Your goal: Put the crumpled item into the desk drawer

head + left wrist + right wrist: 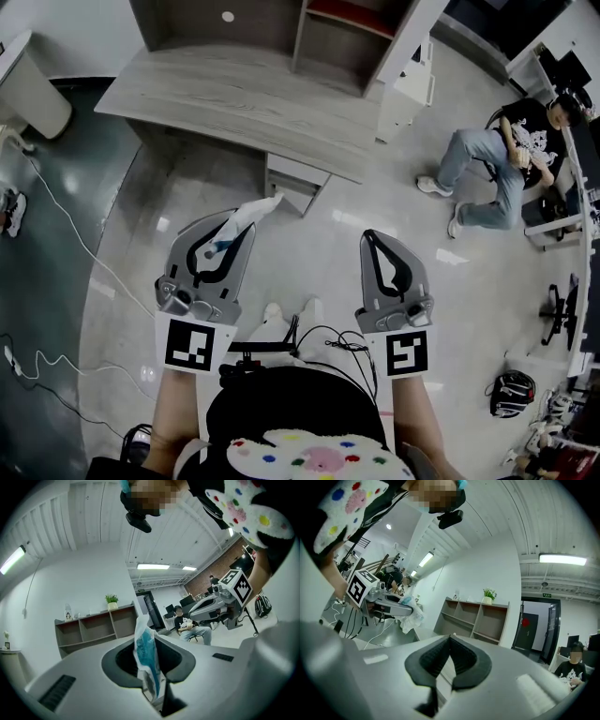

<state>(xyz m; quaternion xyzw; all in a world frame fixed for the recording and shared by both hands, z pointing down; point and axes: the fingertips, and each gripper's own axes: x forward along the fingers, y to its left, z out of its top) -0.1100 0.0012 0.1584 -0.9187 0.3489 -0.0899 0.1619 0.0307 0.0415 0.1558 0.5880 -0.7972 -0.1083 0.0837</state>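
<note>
The crumpled item (255, 214), a white and blue wrapper, sticks out past the tips of my left gripper (236, 230), which is shut on it. In the left gripper view the wrapper (143, 651) stands upright, pinched between the dark pads. My right gripper (372, 240) hangs level with the left one, jaws shut with nothing in them; its pads meet at the tip (450, 638). The grey desk (234, 94) lies ahead, with its drawer unit (295, 176) under the front edge. Both grippers are held short of it, over the floor. From here I cannot tell whether a drawer is pulled out.
A person (497, 164) sits on a chair at the right. An open shelf unit (347, 37) stands behind the desk. Cables (66, 234) run across the floor at the left, and a bag (513, 392) lies at the right.
</note>
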